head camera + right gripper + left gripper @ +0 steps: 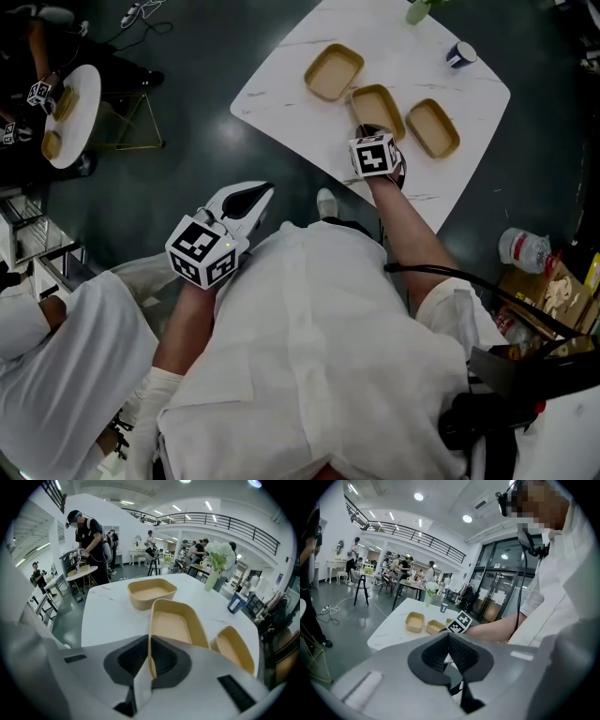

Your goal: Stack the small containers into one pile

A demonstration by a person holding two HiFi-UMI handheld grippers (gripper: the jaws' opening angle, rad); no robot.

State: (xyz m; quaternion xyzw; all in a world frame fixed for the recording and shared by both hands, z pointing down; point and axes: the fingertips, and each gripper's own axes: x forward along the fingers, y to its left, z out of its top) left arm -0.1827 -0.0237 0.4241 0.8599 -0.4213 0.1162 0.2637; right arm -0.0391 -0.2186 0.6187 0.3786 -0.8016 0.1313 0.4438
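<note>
Clearly the right gripper (149, 641) has its jaws pressed together on the near wall of the middle container (174, 620). The thin tan rim runs straight up between them at the lower centre of the right gripper view. Whether that container's base is off the white table (105, 613) is hard to judge; it looks slightly raised at the near end, but the gripper body hides the underside.

A second container (151, 592) sits beyond it toward the upper centre of the frame. A third container (234, 646) lies at the lower right, its near part cut off by the gripper. In the head view the three form a diagonal row on the table at the upper right, and the marker cube covers the right gripper's tips.

The left gripper (449, 639) is held off the table over the dark floor, at the centre left of the head view. Its own view shows the jaws closed against each other with nothing between them. Past them only part of the table and two containers show, the rest being behind the right gripper's cube and the forearm.

A blue cup (460, 54) stands near the table's upper right edge. A vase of flowers (214, 566) stands behind the containers and is cropped by the top edge in the head view. A plastic bottle (523, 248) lies on the floor at the right.
</note>
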